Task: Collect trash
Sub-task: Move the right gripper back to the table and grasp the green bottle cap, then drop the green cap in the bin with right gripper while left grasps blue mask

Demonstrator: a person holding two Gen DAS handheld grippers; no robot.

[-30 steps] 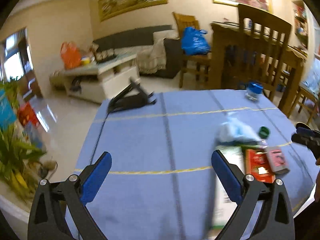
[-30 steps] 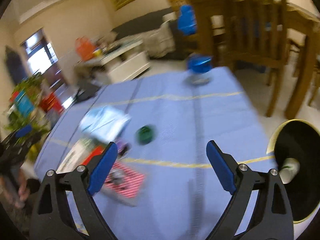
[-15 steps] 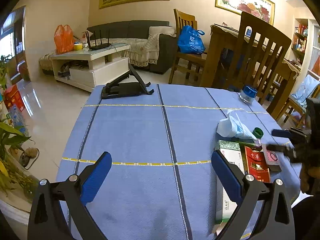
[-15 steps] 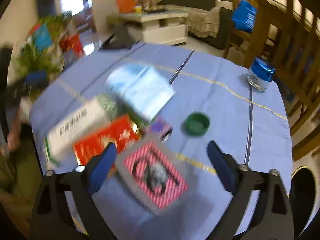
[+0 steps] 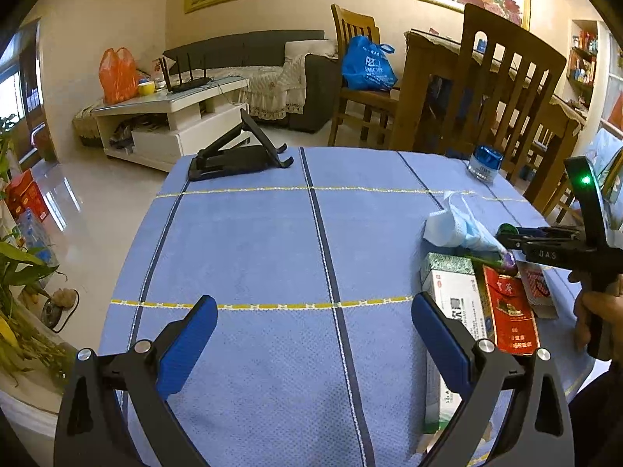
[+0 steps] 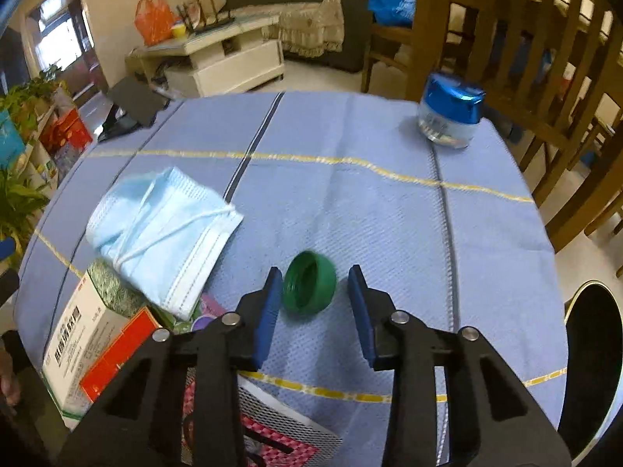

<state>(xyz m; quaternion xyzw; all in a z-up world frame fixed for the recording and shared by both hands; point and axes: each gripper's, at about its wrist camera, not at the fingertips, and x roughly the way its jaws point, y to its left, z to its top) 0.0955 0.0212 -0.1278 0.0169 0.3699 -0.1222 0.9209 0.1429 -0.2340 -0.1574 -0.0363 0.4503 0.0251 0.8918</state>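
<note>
A green bottle cap [image 6: 309,288] lies on the blue tablecloth [image 6: 350,202]. My right gripper [image 6: 315,292] is open, its fingers on either side of the cap, the left pad close to it. A light blue face mask [image 6: 163,225] lies left of it, over a white and green box [image 6: 78,334], a red packet [image 6: 117,358] and a pink patterned packet [image 6: 272,439]. My left gripper [image 5: 311,334] is open and empty over bare cloth. In its view the mask [image 5: 455,225], box [image 5: 451,303] and red packet [image 5: 510,311] lie at the right, with the right gripper [image 5: 518,239] above them.
A glass jar with a blue lid [image 6: 447,116] stands at the far right of the table. A black folding stand [image 5: 237,155] sits at the far left edge. A black bin with a yellow rim [image 6: 592,369] is beside the table on the right. Wooden chairs [image 5: 502,89] stand behind.
My right gripper moved forward past the packets and narrowed its jaws around the green cap. The left gripper stayed open and almost still.
</note>
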